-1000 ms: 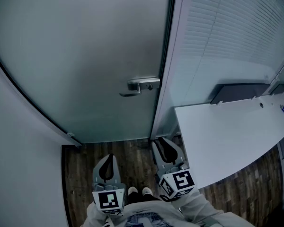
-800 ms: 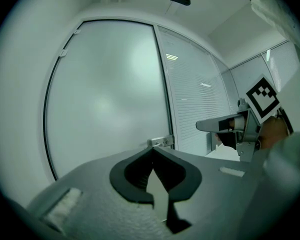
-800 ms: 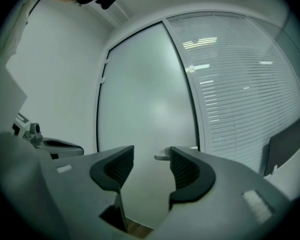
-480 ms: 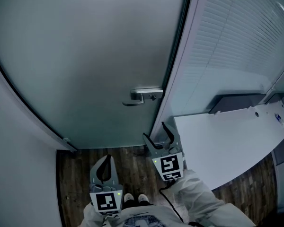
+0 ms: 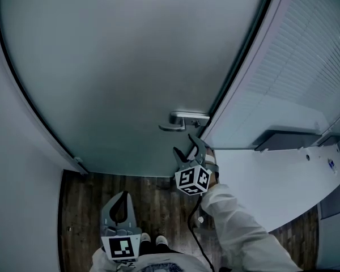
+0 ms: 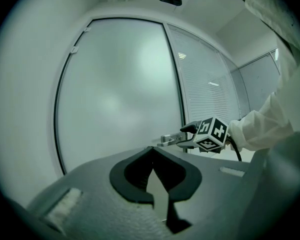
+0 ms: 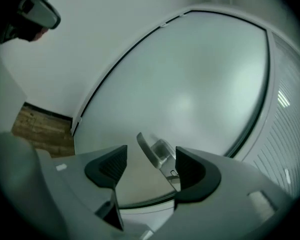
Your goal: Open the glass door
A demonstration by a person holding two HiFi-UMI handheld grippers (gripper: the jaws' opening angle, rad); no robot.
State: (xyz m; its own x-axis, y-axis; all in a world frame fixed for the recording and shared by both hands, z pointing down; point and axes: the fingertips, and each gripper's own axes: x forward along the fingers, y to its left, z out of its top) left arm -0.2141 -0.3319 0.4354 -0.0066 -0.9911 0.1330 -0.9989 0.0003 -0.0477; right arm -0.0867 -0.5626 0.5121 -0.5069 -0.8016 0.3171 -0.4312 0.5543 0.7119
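The frosted glass door (image 5: pixel 119 67) is closed, and its metal lever handle (image 5: pixel 184 120) sits by the right edge. My right gripper (image 5: pixel 185 144) is open, just below and short of the handle, with nothing between its fingers. In the right gripper view the handle (image 7: pixel 151 150) shows through the gap of that right gripper (image 7: pixel 150 159), a little beyond the pads. My left gripper (image 5: pixel 120 202) hangs low over the floor, shut and empty. The left gripper view has its own left gripper (image 6: pixel 151 151) closed, with the right gripper's marker cube (image 6: pixel 212 133) next to the handle (image 6: pixel 167 139).
A white desk (image 5: pixel 272 180) juts out at the right, close under my right sleeve. A wall panel with slatted blinds (image 5: pixel 311 61) borders the door on the right. A white wall (image 5: pixel 17 197) stands at the left above dark wood flooring (image 5: pixel 82 214). My shoes (image 5: pixel 150 241) are near the bottom edge.
My right gripper opened, rolled over and travelled from low beside the desk up to just under the handle. The left gripper barely shifted. The door now looks closer.
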